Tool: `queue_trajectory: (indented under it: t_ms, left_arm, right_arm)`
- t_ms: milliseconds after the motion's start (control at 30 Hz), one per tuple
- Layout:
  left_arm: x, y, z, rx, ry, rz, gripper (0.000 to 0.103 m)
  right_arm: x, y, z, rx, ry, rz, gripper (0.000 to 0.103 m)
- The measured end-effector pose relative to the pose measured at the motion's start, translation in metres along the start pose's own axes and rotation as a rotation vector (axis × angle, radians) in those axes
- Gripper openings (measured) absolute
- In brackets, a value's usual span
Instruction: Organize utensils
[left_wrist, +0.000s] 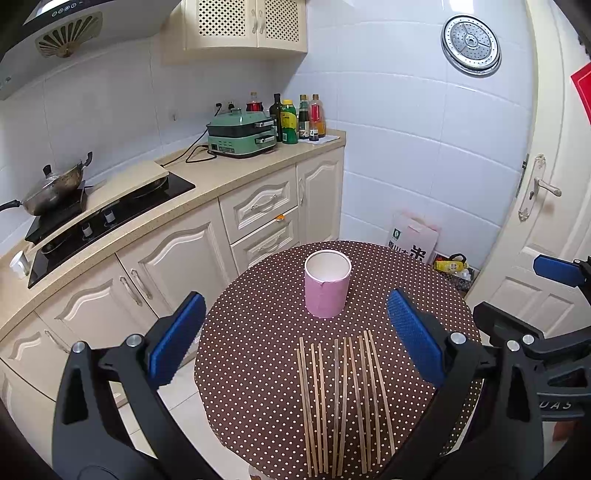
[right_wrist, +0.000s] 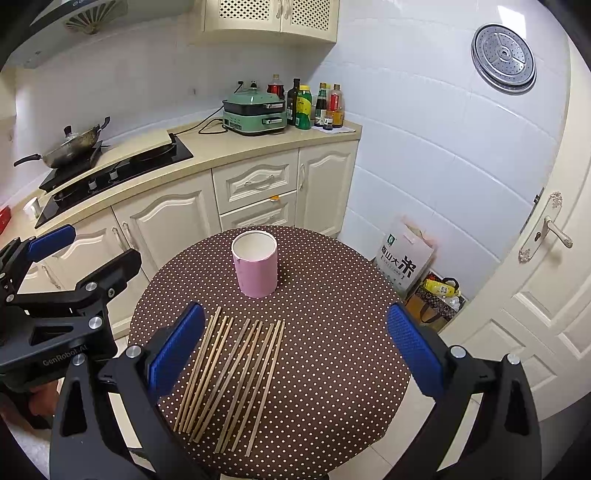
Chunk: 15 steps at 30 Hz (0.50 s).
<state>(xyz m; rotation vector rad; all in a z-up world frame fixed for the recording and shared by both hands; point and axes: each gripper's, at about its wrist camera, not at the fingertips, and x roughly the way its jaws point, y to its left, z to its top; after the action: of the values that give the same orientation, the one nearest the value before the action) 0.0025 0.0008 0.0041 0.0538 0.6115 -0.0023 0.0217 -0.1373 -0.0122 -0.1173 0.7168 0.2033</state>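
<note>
On round table (left_wrist: 258, 332) with dotted cloth: pink cup (left_wrist: 327, 283) upright, empty, toward far edge; chopsticks (left_wrist: 341, 398) in loose row at near edge, apart from cup. Left gripper (left_wrist: 295, 339) and right gripper (right_wrist: 295, 347) both hover above table, fingers spread wide, holding nothing. Step: pre-grasp, nothing sorted yet. Next move likely: lower onto one chopstick, pinch it, carry to cup.
</note>
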Motion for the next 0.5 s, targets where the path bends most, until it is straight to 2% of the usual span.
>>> queue_trajectory:
  t_ms: [500]
  left_arm:
    - [0.0031,-0.0060,0.0001,0.013,0.001,0.001,0.096]
  right_arm:
    - [0.0020,-0.0054,-0.0043,0.013,-0.003,0.005,0.095]
